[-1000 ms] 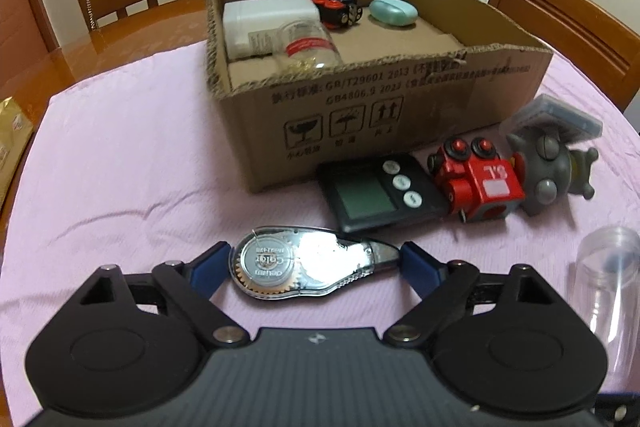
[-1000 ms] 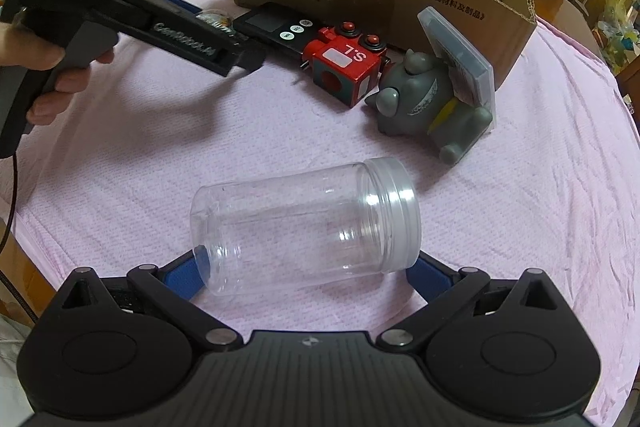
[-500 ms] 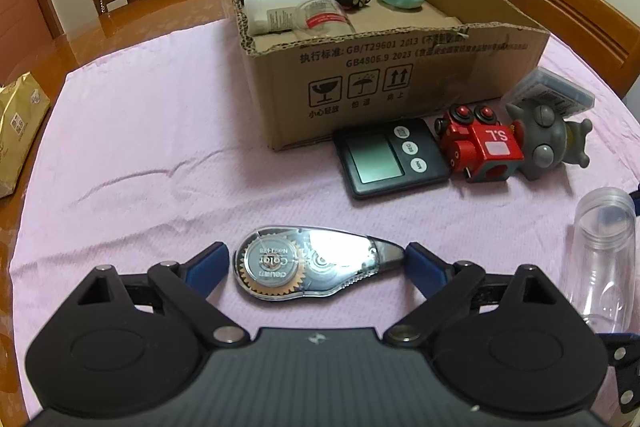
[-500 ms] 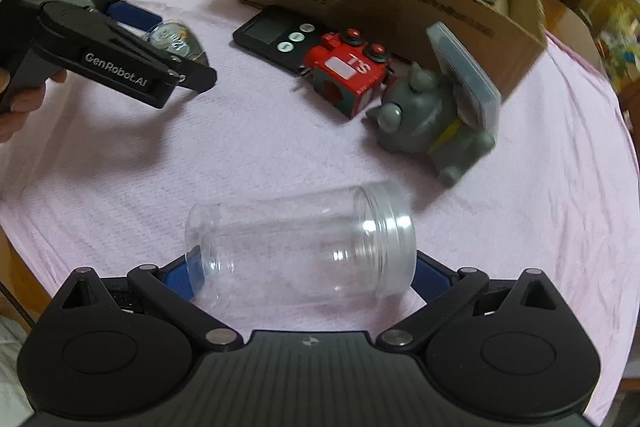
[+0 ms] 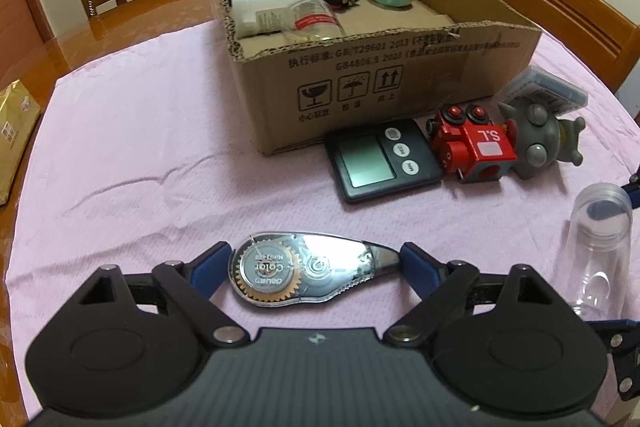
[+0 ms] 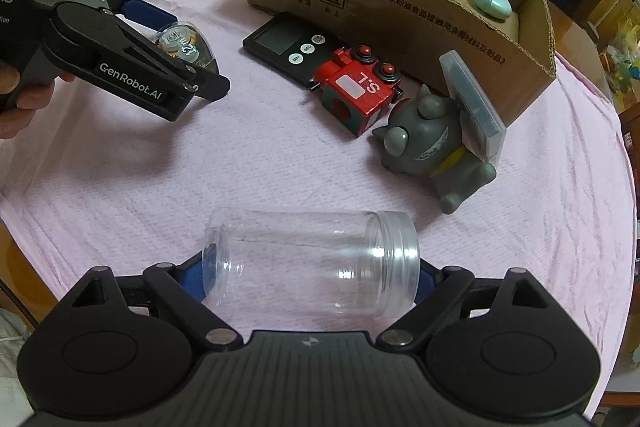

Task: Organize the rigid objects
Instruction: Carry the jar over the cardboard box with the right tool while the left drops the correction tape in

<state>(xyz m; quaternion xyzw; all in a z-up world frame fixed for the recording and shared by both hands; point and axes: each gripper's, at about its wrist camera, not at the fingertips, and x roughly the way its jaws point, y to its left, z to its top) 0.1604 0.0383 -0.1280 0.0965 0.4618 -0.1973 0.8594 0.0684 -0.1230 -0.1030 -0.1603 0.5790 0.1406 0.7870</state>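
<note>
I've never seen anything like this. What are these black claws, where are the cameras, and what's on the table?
There is no robot. A person holds a two-finger gripper in each hand, each with a camera looking along its fingers. The left gripper pinches a correction tape. The right gripper clamps a clear jar lying sideways. Both jaws have just been closing on them. On the pink cloth sit a timer, a red toy and a grey figure, beside a cardboard box.
</note>
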